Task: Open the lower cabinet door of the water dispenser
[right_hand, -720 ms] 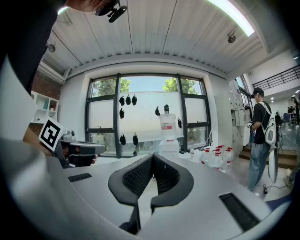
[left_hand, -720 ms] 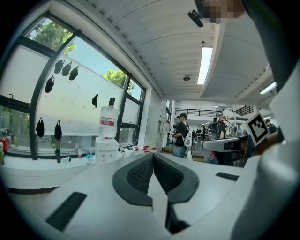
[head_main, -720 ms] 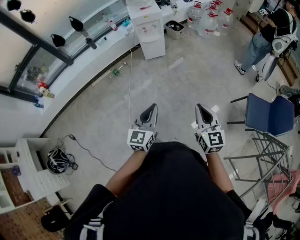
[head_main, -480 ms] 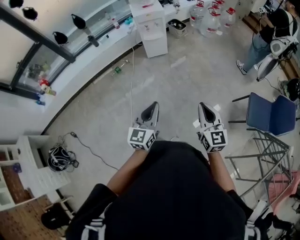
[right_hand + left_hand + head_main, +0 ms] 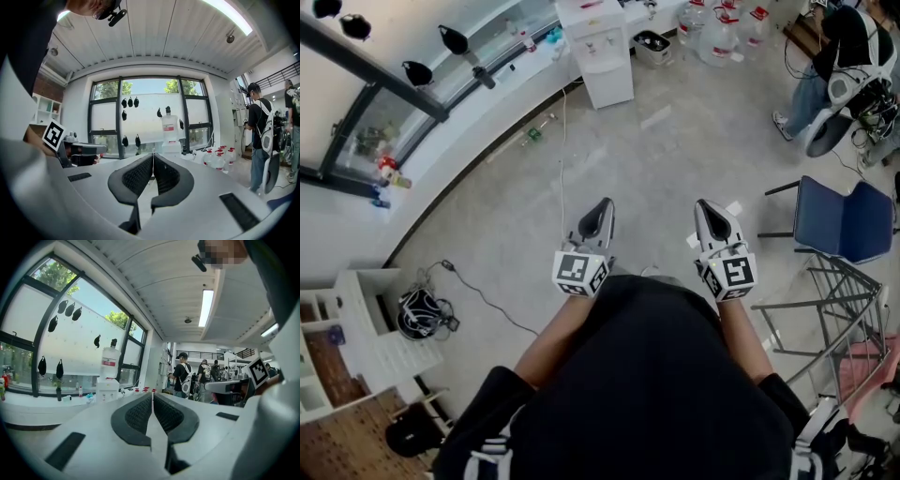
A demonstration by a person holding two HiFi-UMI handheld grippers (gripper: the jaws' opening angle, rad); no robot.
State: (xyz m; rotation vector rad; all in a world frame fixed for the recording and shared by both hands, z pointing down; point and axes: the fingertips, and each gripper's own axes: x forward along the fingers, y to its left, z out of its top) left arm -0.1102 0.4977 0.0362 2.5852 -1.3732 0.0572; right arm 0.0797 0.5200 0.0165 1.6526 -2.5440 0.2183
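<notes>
Holding my left gripper [image 5: 602, 204] and right gripper [image 5: 709, 206] side by side just in front of me above the floor [image 5: 666, 159], I have both pairs of fingers [image 5: 139, 414] pressed together with nothing between them. Well beyond them the water dispenser [image 5: 598, 56] stands against the white ledge [image 5: 487, 103], its lower cabinet door [image 5: 611, 86] closed, water bottles [image 5: 719, 37] near its right.

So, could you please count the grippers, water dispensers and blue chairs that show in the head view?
Grippers: 2 (left gripper, right gripper)
Water dispenser: 1
Blue chair: 1
Total: 4
</notes>
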